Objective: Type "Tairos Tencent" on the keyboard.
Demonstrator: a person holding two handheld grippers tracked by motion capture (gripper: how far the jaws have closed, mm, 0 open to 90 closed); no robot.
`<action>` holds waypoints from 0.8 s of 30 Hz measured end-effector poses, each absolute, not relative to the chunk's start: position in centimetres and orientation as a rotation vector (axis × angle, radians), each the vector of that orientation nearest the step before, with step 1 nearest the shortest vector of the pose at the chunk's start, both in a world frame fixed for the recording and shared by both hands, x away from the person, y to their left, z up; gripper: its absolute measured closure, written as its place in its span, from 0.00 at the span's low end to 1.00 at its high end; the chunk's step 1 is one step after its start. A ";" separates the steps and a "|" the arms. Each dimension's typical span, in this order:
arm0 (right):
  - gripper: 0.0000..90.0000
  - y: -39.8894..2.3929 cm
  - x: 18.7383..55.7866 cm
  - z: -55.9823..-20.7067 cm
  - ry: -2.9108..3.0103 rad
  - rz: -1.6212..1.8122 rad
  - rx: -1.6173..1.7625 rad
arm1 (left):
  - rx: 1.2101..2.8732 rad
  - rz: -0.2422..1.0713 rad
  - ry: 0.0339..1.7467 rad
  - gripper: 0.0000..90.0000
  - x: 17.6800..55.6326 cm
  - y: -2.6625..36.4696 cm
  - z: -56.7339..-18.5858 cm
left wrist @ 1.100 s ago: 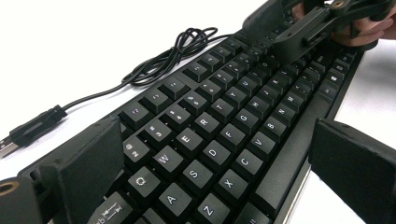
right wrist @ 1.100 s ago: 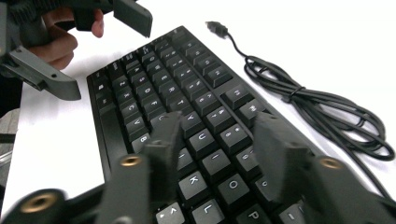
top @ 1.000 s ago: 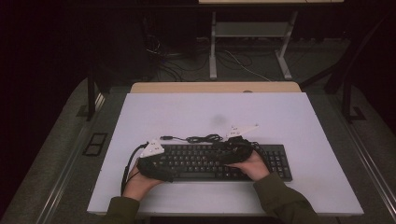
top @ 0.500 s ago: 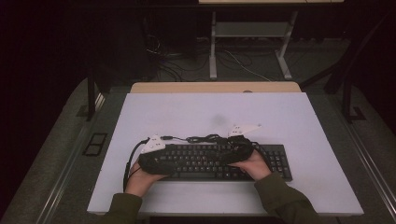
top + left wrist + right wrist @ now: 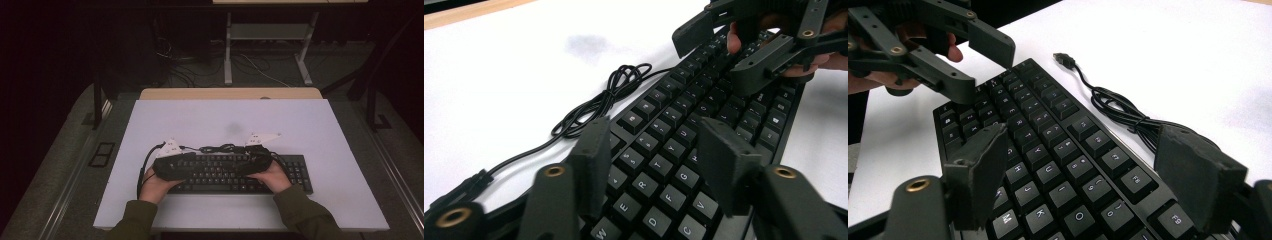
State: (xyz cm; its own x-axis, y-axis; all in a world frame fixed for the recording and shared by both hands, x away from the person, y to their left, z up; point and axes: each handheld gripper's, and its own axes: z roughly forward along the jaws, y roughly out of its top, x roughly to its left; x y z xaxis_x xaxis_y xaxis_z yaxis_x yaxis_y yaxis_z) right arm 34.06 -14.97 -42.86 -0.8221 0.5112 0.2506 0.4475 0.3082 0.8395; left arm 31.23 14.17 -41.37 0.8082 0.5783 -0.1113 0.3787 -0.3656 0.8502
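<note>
High view: black keyboard (image 5: 235,172) lies flat near the front edge of the white desk (image 5: 300,125), long side across, its cable (image 5: 220,148) bundled just behind the back edge. Left hand-held gripper (image 5: 172,162) sits over the keyboard's left end, right hand-held gripper (image 5: 260,159) over the middle-right; this view doesn't resolve the jaws. Left gripper view fills that in: left hand-held gripper (image 5: 654,165) has jaws partly apart above the Q-W-E-R rows, just been closing, nothing but keys between them, pads not pressing anything. It also shows the right hand-held gripper (image 5: 724,55) farther along the keys. Right gripper view: right hand-held gripper (image 5: 1088,170) has jaws spread wide, just opened further, straddling the key rows without gripping. This view shows the cable's USB plug (image 5: 1064,58) lying loose on the desk, unplugged. Both hands low over the keys.
</note>
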 end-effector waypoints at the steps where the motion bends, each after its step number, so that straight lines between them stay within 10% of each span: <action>1: 0.23 -15.0 34.1 -42.9 2.488 1.563 0.913 | 1.998 0.253 0.711 0.59 31.3 14.0 -41.5; 13: 0.23 -14.9 33.9 -43.0 2.490 1.555 0.909 | 2.072 0.218 0.708 0.98 31.4 13.1 -42.4; 24: 0.23 -14.9 33.9 -43.2 2.496 1.545 0.909 | 2.103 0.203 0.731 0.99 31.8 12.9 -42.9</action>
State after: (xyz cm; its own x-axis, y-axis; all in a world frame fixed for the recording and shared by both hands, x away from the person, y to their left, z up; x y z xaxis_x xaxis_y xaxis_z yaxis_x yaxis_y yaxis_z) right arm 33.86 -14.88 -43.17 -0.8228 0.5143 0.2420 0.4460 0.3202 0.8358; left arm 31.78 12.90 -42.91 0.8136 0.5691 -0.1192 0.4262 -0.4442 0.7881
